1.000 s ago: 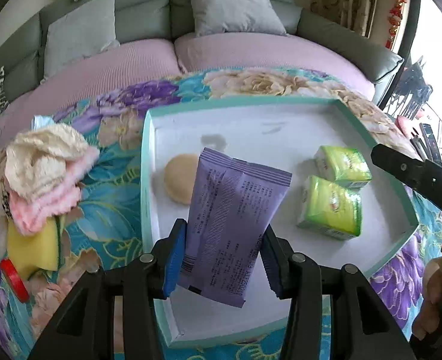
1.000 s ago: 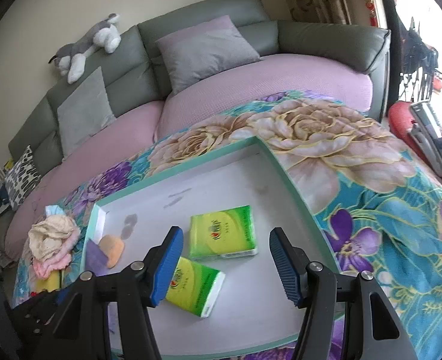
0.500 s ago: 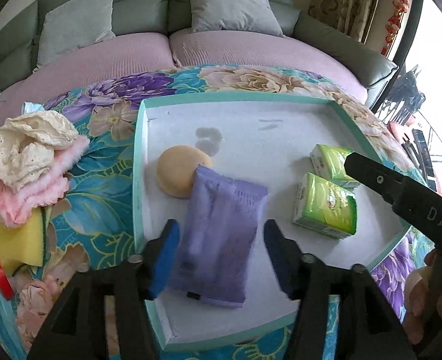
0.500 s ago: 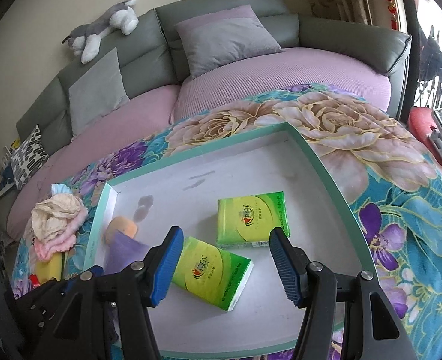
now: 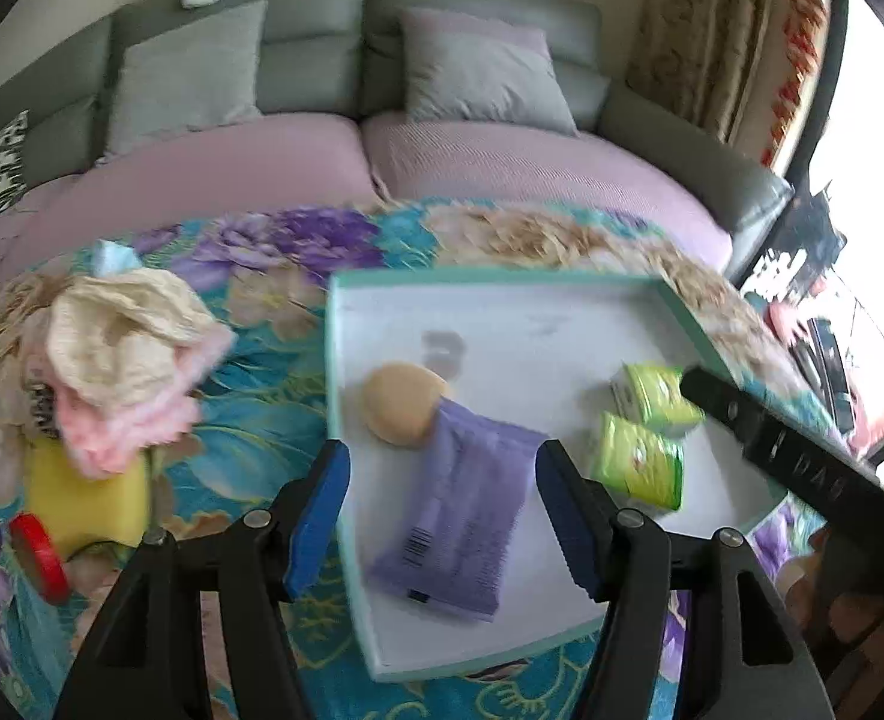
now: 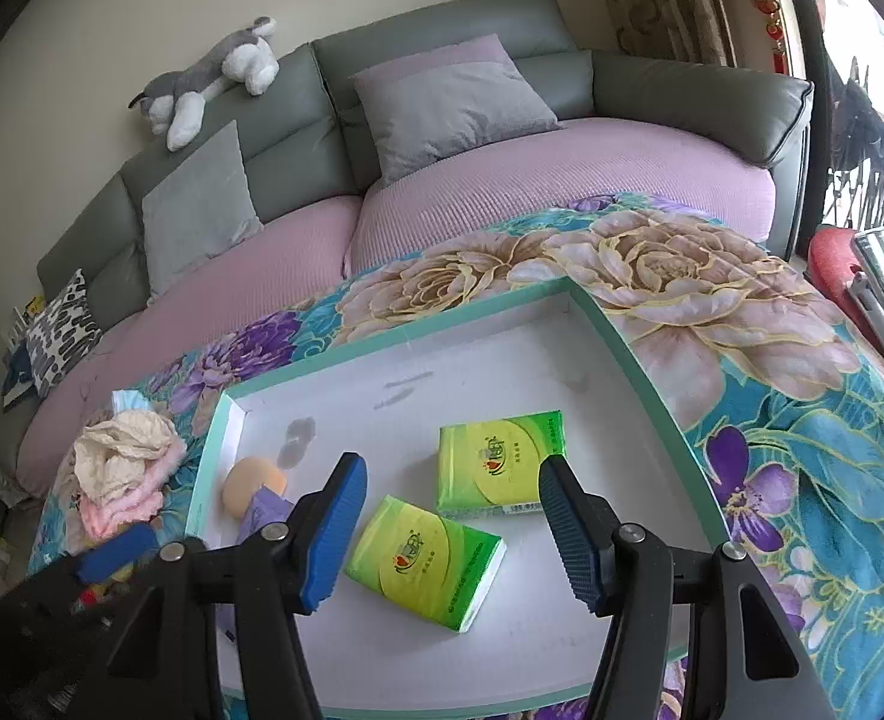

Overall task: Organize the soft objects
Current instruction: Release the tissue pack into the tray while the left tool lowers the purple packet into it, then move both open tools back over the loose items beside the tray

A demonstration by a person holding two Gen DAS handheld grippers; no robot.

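A purple pack [image 5: 466, 516] lies flat in the white tray with a teal rim [image 5: 502, 277], its top end resting on a round tan sponge [image 5: 399, 405]. My left gripper [image 5: 442, 456] hovers above the pack, jaws opening, pads clear of it. Two green tissue packs [image 6: 423, 558] [image 6: 502, 459] lie in the tray's right half. My right gripper [image 6: 452, 474] hangs open over them with nothing between its fingers. A heap of cream and pink cloths [image 5: 117, 348] sits on the floral cover left of the tray.
A yellow sponge [image 5: 87, 492] and a red ring [image 5: 39, 552] lie below the cloth heap. A grey and pink sofa [image 6: 502, 192] with cushions runs behind the table. A plush dog [image 6: 213, 78] rests on its back. A person's hand [image 5: 802, 570] shows at the lower right.
My left gripper let go of the purple pack, which now lies flat in the tray. It then opened wider and rose away. The right gripper stayed open over the tissue packs.
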